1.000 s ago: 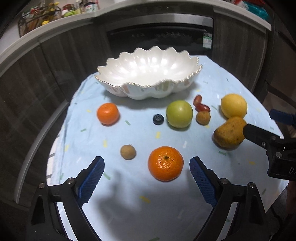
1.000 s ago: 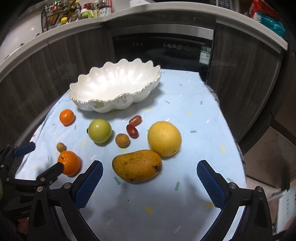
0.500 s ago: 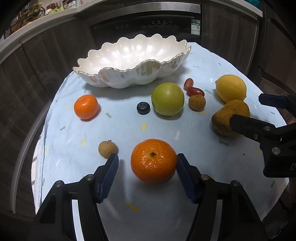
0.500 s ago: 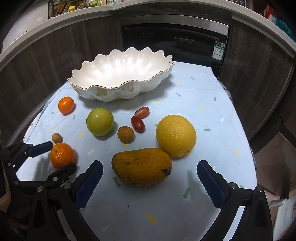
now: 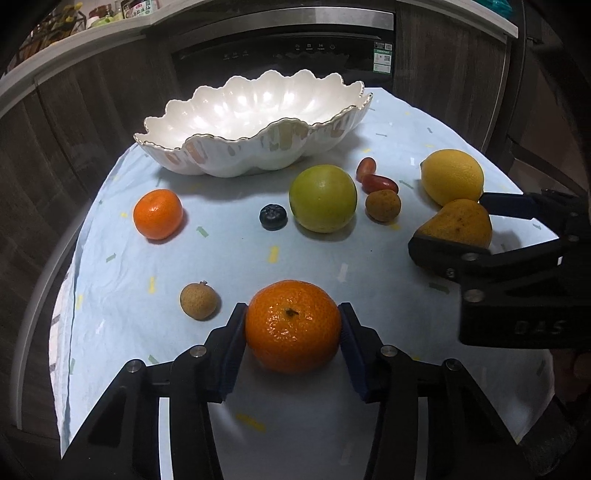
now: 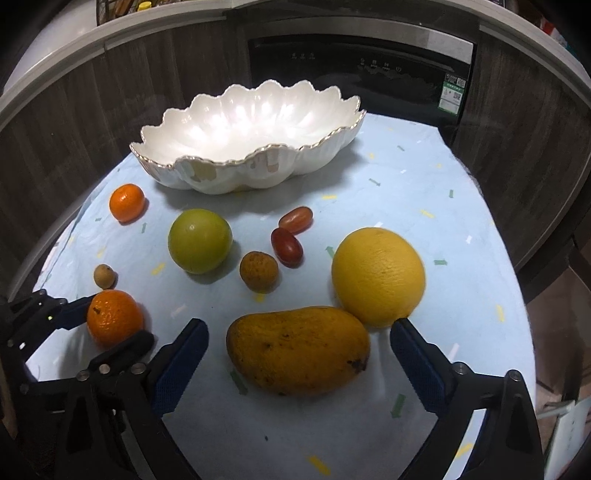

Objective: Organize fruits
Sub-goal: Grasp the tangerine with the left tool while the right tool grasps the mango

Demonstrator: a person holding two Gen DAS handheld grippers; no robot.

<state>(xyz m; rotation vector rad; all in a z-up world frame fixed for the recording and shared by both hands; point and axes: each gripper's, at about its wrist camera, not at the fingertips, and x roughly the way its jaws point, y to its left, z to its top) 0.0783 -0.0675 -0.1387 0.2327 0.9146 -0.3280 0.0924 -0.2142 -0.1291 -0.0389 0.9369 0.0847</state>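
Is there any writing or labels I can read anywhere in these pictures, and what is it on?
"DAS": raised letters on the black body of the right hand-held gripper, cut off by the frame edge.
White sticker on the dark appliance: print and code too small to read.
Appliance control symbols: too small.
Jar labels on the counter: blurred, unreadable.

White gold-rimmed bowl (image 5: 255, 122); pale blue confetti-flecked cloth (image 5: 332, 280); orange tangerine (image 5: 292, 325).

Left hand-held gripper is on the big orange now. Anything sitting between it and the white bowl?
Mostly clear. The blueberry lies on the cloth roughly on the straight line from the big orange to the white bowl; the green fruit sits just right of it. Lifting over should clear both.
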